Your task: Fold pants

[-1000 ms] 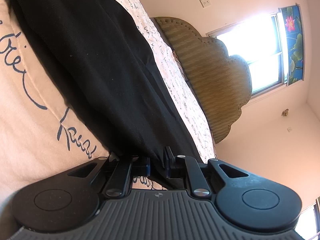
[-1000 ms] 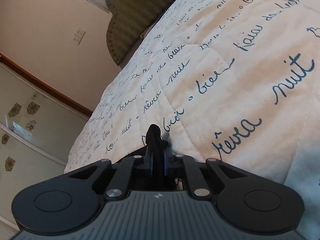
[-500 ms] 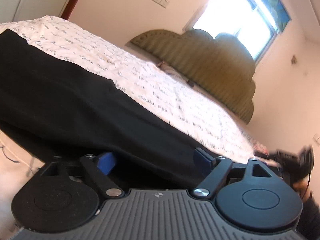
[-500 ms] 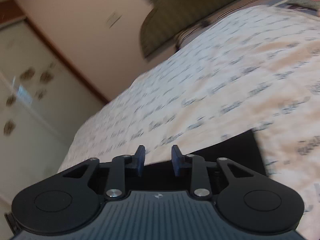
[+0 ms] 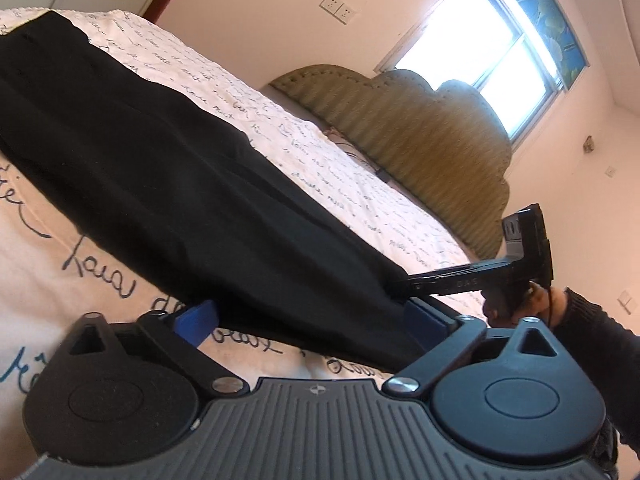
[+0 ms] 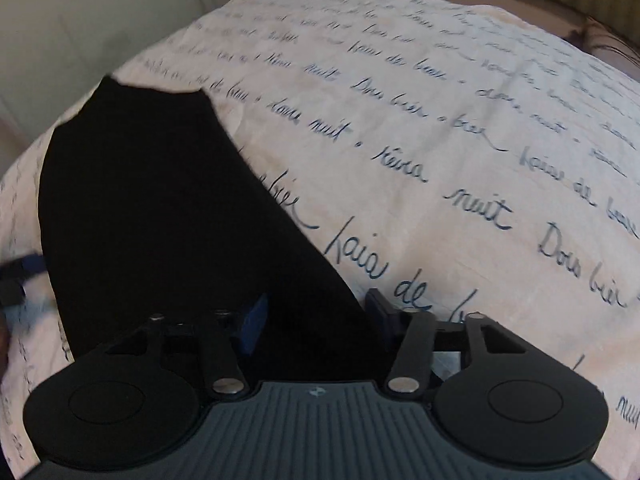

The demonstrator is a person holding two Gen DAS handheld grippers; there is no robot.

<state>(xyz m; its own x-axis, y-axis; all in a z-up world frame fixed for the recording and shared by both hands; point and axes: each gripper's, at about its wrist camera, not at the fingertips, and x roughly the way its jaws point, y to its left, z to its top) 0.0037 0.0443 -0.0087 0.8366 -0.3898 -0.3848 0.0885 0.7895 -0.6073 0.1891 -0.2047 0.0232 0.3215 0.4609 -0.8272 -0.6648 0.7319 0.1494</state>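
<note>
Left gripper [image 5: 312, 316] jaws just opened wide, straddling pants [image 5: 160, 168] edge. Right gripper [image 6: 318, 312] jaws just narrowed, apart over pants corner. Bedspread [image 6: 440, 140] bare right.

A bed [image 5: 360, 184] covered by a cream quilt [image 6: 440, 128] printed with blue script is seen, with black pants [image 5: 168, 184] laid diagonally across it.

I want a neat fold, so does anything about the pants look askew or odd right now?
Nothing stands out. The black pants lie flat in a long strip on the script-print bedspread, without bunching. Both tongs are open, left and right.
</note>
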